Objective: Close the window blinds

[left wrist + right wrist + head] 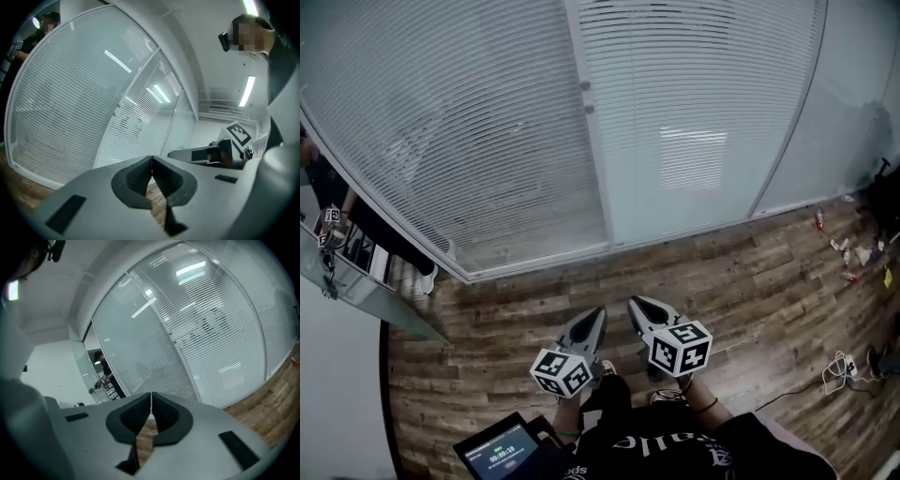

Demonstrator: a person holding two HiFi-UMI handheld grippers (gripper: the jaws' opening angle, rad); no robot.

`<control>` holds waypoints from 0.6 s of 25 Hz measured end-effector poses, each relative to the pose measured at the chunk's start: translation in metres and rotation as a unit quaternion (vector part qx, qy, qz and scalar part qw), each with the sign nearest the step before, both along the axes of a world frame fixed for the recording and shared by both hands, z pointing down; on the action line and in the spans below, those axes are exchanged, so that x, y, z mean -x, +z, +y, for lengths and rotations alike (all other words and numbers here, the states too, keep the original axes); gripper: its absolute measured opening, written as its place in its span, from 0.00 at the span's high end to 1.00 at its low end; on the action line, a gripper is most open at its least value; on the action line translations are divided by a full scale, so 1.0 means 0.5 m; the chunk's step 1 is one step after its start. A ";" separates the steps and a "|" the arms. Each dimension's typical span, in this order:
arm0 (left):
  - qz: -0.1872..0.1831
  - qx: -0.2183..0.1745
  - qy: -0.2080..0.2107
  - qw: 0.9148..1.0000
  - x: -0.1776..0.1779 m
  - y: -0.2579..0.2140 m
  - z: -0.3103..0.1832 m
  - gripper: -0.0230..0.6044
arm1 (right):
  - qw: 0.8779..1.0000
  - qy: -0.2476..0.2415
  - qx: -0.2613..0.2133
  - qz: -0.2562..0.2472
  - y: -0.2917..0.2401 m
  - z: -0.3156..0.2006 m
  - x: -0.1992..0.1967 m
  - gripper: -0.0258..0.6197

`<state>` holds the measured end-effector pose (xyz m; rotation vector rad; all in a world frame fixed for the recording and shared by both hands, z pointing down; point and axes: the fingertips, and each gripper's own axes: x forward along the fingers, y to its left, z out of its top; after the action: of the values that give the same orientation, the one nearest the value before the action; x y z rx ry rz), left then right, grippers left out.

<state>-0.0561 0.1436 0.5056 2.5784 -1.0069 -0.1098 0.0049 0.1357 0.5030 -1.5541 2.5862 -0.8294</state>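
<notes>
White slatted window blinds (469, 131) hang behind a glass wall ahead of me, split by a pale vertical frame post (586, 112) with two small knobs; the blinds (70, 108) (206, 333) fill both gripper views. My left gripper (596, 313) and right gripper (635, 305) are held low over the wooden floor, side by side, well short of the glass. Both point toward the wall. The left gripper (151, 159) is shut with nothing between its jaws. So is the right gripper (151, 395).
A glass partition edge (356, 281) juts in at the left, with a person (356, 220) behind it. Small litter (853, 253) and a white cable (839, 366) lie on the floor at the right. A tablet (502, 450) hangs at my waist.
</notes>
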 end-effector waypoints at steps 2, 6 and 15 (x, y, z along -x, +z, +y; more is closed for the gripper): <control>0.003 0.003 -0.001 1.000 -0.037 0.003 0.059 0.96 | 1.000 -0.003 0.001 0.004 0.003 0.051 -0.035 0.92; 0.001 0.010 -0.002 1.000 -0.094 0.018 0.163 0.96 | 1.000 -0.014 -0.001 0.009 0.011 0.135 -0.078 0.92; -0.002 -0.002 -0.013 1.000 -0.135 0.008 0.262 0.96 | 0.999 -0.032 -0.014 0.010 0.004 0.231 -0.105 0.92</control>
<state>0.0113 0.2745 0.5096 2.5714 -1.0423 -0.1130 0.0576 0.2511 0.5051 -1.4867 2.6635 -0.7830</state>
